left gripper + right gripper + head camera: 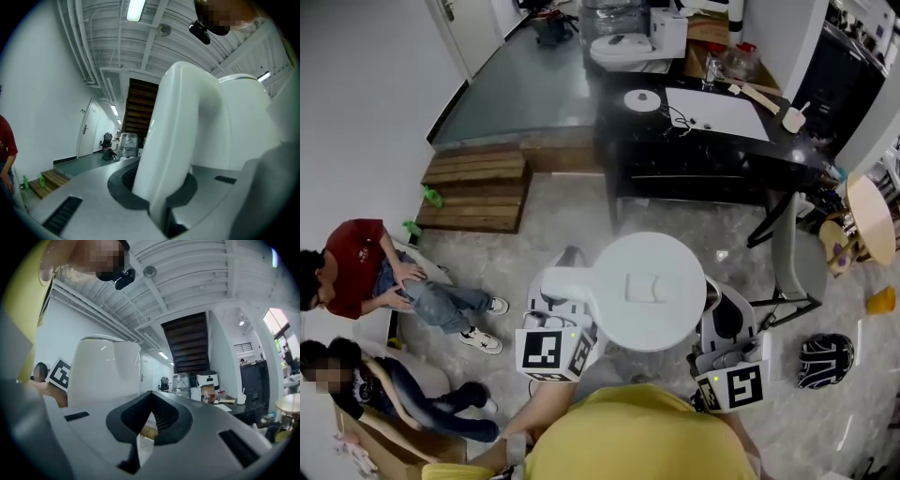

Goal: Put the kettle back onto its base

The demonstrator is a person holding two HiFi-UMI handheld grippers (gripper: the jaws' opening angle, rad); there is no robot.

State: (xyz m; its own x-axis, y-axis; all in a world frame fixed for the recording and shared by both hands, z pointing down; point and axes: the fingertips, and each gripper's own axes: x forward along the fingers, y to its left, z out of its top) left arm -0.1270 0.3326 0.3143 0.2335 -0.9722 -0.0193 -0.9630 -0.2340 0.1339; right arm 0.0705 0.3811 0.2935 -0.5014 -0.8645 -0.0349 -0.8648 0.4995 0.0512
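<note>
Your left tongs [157,190] clamp the handle [178,136] of the white kettle [649,291], held between both tongs. Your right tongs [149,418] are closed, empty (kettle just left of them). The round base [642,100] sits well ahead on the black counter [712,155].

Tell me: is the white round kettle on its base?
Off: the left tongs hold the white kettle by its handle; the round white base lies bare on the black counter.

kettle [649,291] above the floor [572,211] in front of the person [637,436], left tongs [164,206] on its handle at its left, right tongs [145,427] just beside its right, base [642,100] on the desk [712,159] well ahead, wooden steps [478,187] left of the desk, helmet [825,359] on the floor at right
</note>
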